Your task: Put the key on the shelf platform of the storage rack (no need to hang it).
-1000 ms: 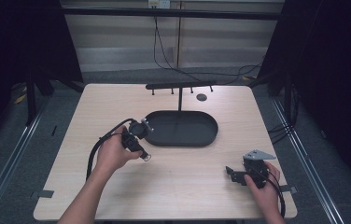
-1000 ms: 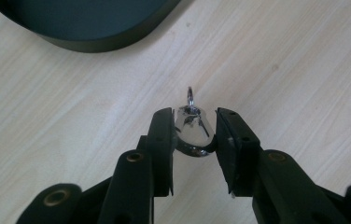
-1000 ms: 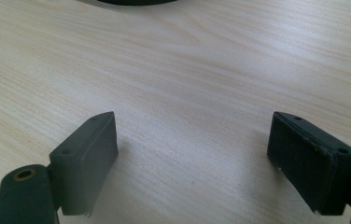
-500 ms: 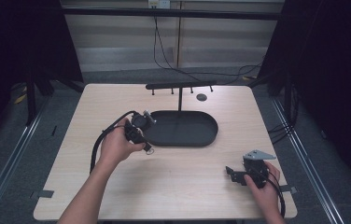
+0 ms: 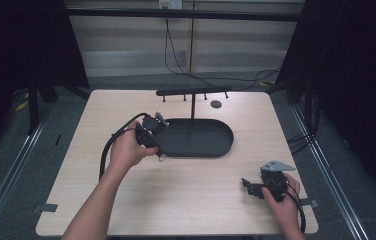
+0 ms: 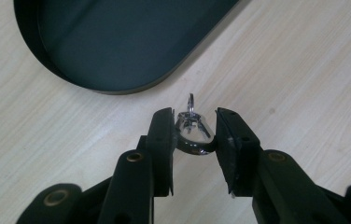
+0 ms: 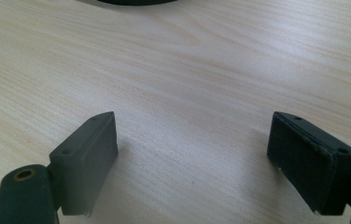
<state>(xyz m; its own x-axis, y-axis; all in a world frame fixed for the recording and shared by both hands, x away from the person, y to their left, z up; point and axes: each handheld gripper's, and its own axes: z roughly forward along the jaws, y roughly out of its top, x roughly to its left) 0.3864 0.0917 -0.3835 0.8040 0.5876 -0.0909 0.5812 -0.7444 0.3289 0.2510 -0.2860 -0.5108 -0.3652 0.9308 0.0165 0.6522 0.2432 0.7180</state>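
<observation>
My left gripper (image 6: 193, 128) is shut on a small silver metal clasp (image 6: 192, 130), held just above the wooden table beside the near edge of a black oval tray (image 6: 113, 46). From above, the left gripper (image 5: 160, 150) sits at the left end of the tray (image 5: 196, 137), with the clasp (image 5: 161, 157) hanging at its tips. My right gripper (image 5: 248, 186) rests at the front right of the table, jaws wide open on bare wood. In the right gripper view its two fingertips (image 7: 89, 154) stand far apart with nothing between them.
A black T-shaped stand (image 5: 193, 92) with small pegs rises behind the tray. A small dark disc (image 5: 216, 104) lies near the back of the table (image 5: 176, 200). Cables (image 5: 108, 147) trail from the left gripper. Dark floor and rails surround the table.
My left gripper has shifted slightly toward the tray's left end with the clasp in it. The right gripper has stayed put.
</observation>
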